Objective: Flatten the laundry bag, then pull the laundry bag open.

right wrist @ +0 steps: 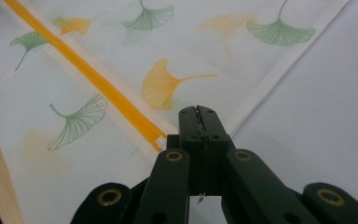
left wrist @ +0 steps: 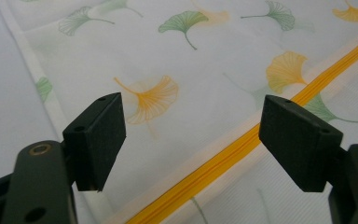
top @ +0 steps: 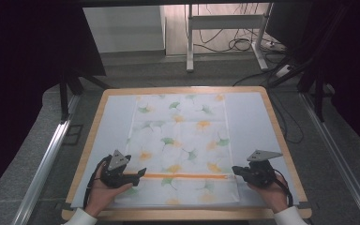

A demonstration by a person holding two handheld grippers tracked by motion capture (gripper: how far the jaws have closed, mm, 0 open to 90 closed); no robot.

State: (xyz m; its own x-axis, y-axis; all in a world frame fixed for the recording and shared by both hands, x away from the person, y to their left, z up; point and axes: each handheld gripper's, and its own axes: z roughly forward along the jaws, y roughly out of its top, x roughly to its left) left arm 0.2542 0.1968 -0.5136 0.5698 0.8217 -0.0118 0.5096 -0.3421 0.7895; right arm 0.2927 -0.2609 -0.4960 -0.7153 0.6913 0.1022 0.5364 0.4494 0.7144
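Right gripper (right wrist: 199, 112) at 5 o'clock on the table (top: 281, 136), jaws pressed together at the end of the orange zipper (right wrist: 93, 79); probably pinching the zipper pull, too small to confirm. Left gripper (left wrist: 193, 140) at 7 o'clock, jaws wide apart above the zipper, holding nothing. Ginkgo-print mesh bag (top: 183, 140) lies flat mid-table, reaching toward 12 o'clock, on a pale sheet (top: 248, 117).

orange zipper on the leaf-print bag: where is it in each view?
High view: zipper runs level near the bag's near edge, between the two grippers.
Left gripper view: diagonal from bottom centre to upper right.
Right gripper view: diagonal from top left to the shut jaws.
Shared landmark: the zipper's right end.
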